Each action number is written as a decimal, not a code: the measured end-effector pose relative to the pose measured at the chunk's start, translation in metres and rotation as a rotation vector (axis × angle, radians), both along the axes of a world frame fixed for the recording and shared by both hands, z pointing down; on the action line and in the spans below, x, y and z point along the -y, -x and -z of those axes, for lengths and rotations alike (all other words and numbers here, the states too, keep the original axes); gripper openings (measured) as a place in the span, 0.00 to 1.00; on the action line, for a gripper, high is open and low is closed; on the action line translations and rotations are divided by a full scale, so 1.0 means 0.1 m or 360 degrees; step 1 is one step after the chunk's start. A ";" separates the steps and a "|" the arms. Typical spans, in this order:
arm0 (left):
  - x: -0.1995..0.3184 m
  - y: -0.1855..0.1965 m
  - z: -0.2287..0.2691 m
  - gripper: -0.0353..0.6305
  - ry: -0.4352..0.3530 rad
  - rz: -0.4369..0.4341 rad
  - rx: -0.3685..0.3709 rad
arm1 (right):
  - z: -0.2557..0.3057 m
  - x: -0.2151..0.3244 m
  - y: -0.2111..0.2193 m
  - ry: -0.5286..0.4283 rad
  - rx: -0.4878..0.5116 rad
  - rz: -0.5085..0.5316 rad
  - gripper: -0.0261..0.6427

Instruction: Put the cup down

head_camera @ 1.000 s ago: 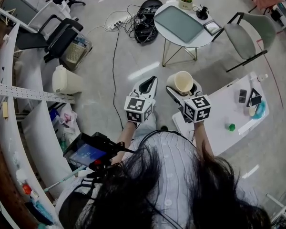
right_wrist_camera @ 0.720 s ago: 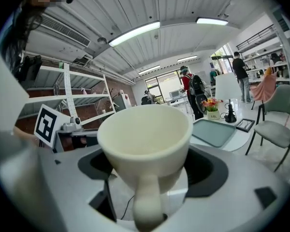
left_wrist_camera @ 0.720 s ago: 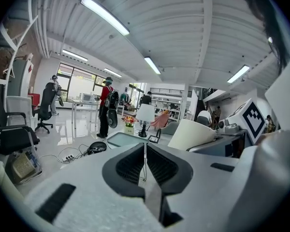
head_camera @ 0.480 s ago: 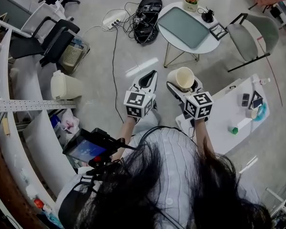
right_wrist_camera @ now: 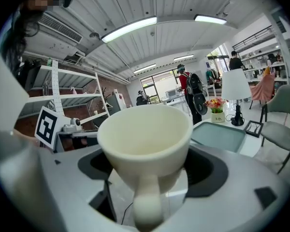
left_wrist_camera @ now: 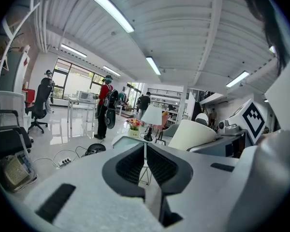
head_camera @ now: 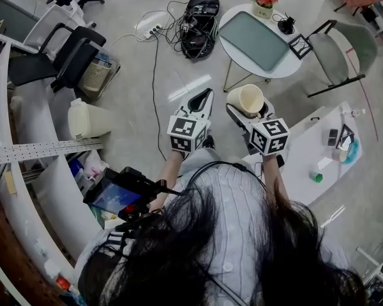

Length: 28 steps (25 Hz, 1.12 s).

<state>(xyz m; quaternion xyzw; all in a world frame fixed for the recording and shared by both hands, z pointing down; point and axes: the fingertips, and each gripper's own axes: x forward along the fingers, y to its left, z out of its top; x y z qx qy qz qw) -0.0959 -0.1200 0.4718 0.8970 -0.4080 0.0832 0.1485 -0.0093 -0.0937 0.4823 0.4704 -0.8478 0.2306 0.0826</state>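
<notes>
A cream cup [head_camera: 246, 99] with a handle is clamped between the jaws of my right gripper [head_camera: 246, 109], held in the air above the floor near the white desk's corner. In the right gripper view the cup [right_wrist_camera: 145, 138] stands upright and fills the middle, mouth up and handle toward the camera, with the right gripper [right_wrist_camera: 147, 175] shut round its lower body. My left gripper [head_camera: 203, 99] hangs beside it to the left, jaws together and holding nothing. The left gripper view shows the left gripper [left_wrist_camera: 145, 151] shut and the cup [left_wrist_camera: 193, 134] off to the right.
A round white table [head_camera: 268, 69] with a grey mat, flowers and a lamp stands ahead. A white desk [head_camera: 306, 161] with small items lies at the right, beside a grey chair [head_camera: 335, 50]. Cables and a black bag [head_camera: 201, 14] lie on the floor. A white bin [head_camera: 86, 120] stands left.
Both grippers have drifted slightly to the right and up in the head view. The cup stays held in the right gripper; the left stays shut.
</notes>
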 end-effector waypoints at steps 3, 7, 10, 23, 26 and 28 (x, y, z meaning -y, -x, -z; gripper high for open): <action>0.12 0.07 0.00 0.08 0.0003 0.0000 -0.0002 | 0.01 0.11 0.05 -0.0002 -0.0006 -0.0009 0.65; 0.22 0.10 -0.02 0.08 0.0010 -0.0013 -0.0019 | 0.02 0.19 0.06 0.0005 -0.0018 -0.0029 0.65; 0.29 0.04 -0.02 0.08 0.0010 -0.0043 -0.0026 | 0.02 0.25 0.02 0.0010 -0.0019 -0.0056 0.65; 0.65 -0.17 -0.07 0.08 0.0031 -0.0101 -0.0025 | 0.00 0.57 -0.21 0.0017 -0.0024 -0.0123 0.65; 0.75 -0.21 -0.13 0.08 0.0047 -0.0089 -0.0010 | -0.06 0.72 -0.27 0.0028 -0.0026 -0.0107 0.65; 0.86 -0.22 -0.16 0.08 0.0056 -0.0073 0.0001 | -0.09 0.84 -0.30 0.0030 -0.0021 -0.0097 0.65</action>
